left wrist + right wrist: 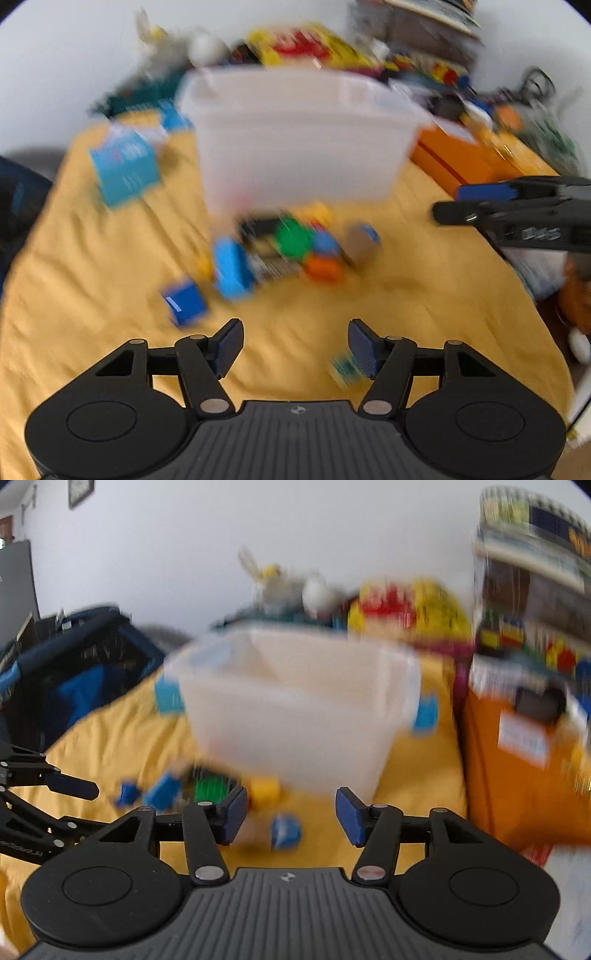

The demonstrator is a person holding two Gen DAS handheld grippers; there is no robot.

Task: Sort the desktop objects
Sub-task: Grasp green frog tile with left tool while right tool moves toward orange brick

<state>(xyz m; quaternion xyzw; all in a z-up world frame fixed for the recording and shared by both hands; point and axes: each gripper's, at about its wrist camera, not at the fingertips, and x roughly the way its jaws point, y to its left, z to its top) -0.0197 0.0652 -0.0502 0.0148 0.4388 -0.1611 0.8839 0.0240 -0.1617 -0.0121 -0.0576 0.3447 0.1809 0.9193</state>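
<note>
Over the yellow cloth (110,258) covering the desk, the left gripper (295,347) hangs with its blue-padded fingers (229,347) spread wide and nothing between them; a small green and white item (345,369), too blurred to name, lies on the cloth just beside its right finger. The right gripper (291,818) is likewise released, fingers (351,818) wide apart and empty, with a small blue object (284,830) on the cloth beyond the gap. Ahead of both stands a translucent white bin (299,140), and at its near foot lies a blurred heap of small coloured objects (291,247), touched by neither gripper.
</note>
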